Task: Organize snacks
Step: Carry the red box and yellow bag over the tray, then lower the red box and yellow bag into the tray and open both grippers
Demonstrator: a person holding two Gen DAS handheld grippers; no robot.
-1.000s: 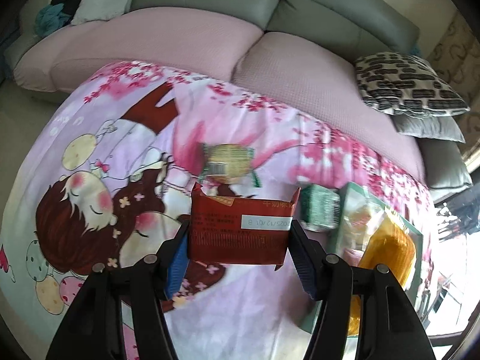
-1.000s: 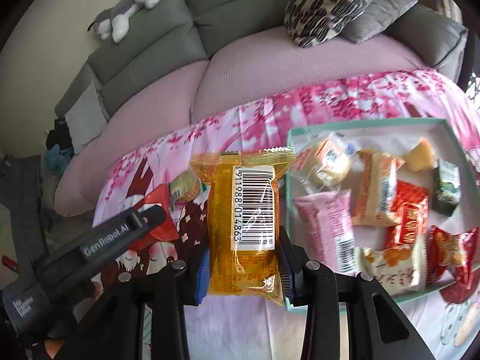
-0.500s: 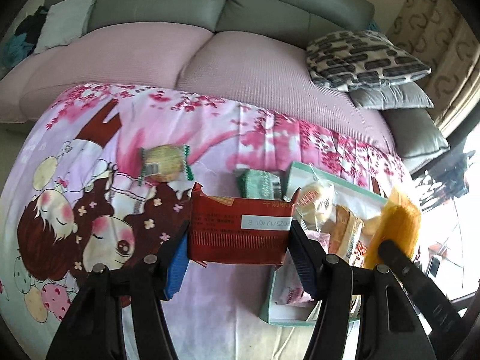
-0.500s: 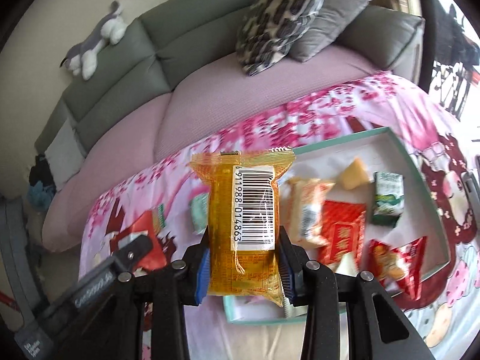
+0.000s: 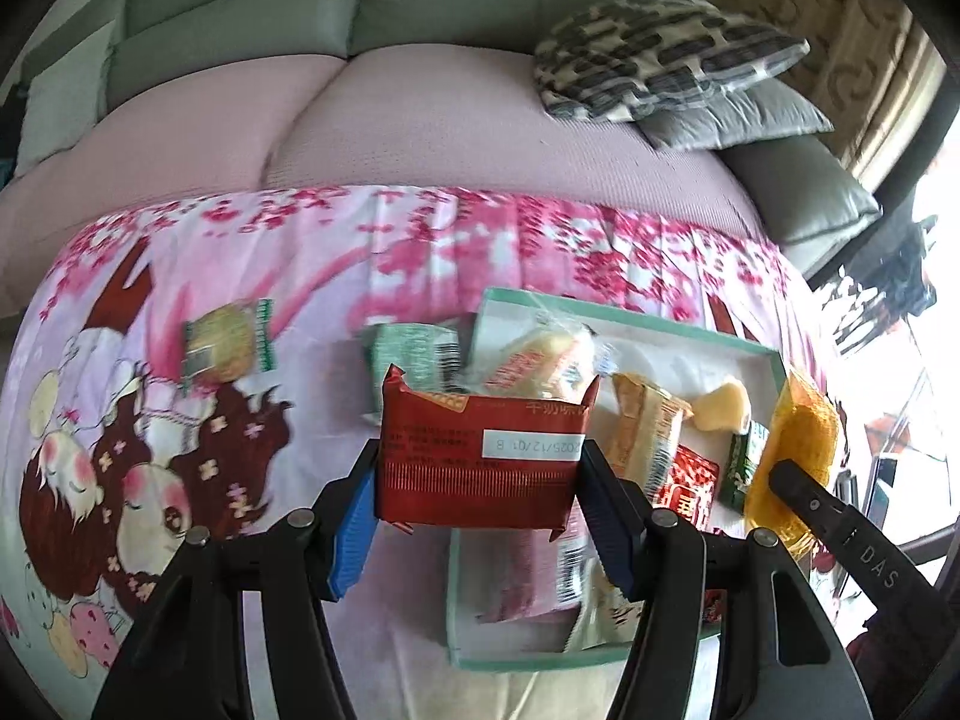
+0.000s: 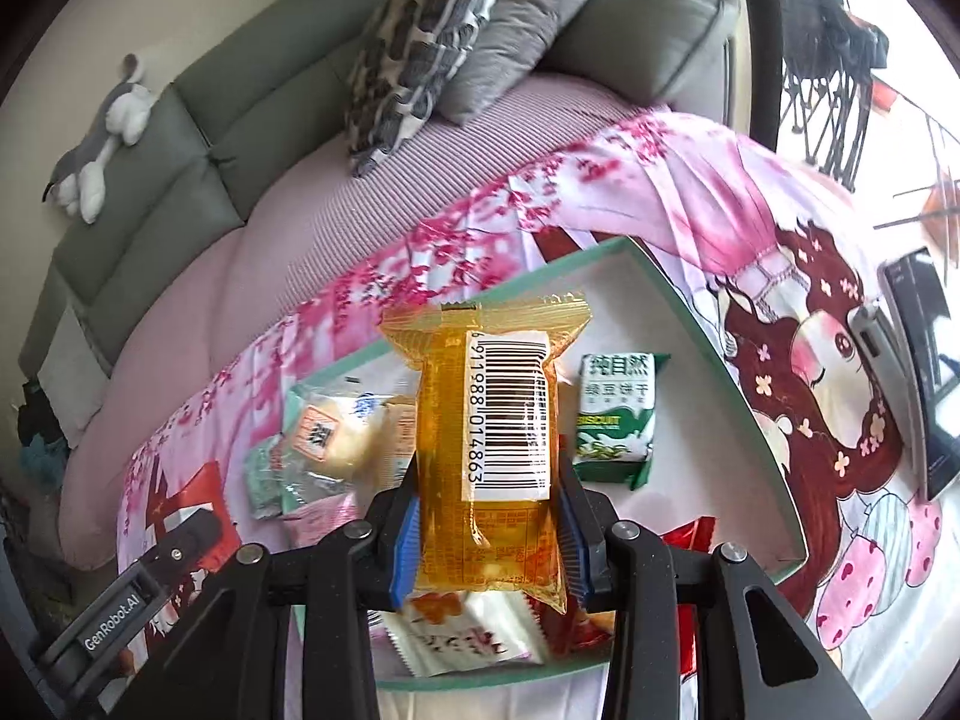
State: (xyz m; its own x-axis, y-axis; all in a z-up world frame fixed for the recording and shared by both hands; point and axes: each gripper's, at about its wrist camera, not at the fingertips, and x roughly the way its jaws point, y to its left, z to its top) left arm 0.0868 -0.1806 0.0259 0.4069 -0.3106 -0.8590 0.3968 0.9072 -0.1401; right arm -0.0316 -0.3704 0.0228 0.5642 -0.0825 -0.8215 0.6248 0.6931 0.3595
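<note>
my left jaws (image 5: 480, 480) clamp a red packet (image 5: 480, 462); my right jaws (image 6: 489, 516) clamp an orange packet (image 6: 489, 450) above the tray (image 6: 690, 306).

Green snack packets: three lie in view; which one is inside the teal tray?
The green-and-white biscuit packet marked BISCUIT lies inside the teal tray; the round biscuit packet and pale green packet lie outside on the cloth.

The tray (image 5: 630, 317) sits on the patterned cloth (image 5: 336, 252), in front of the sofa (image 5: 420, 120). Several snack packets lie in it. Left of the tray, on the cloth, lie the small packet (image 5: 411, 357) and the round biscuit packet (image 5: 228, 342)
</note>
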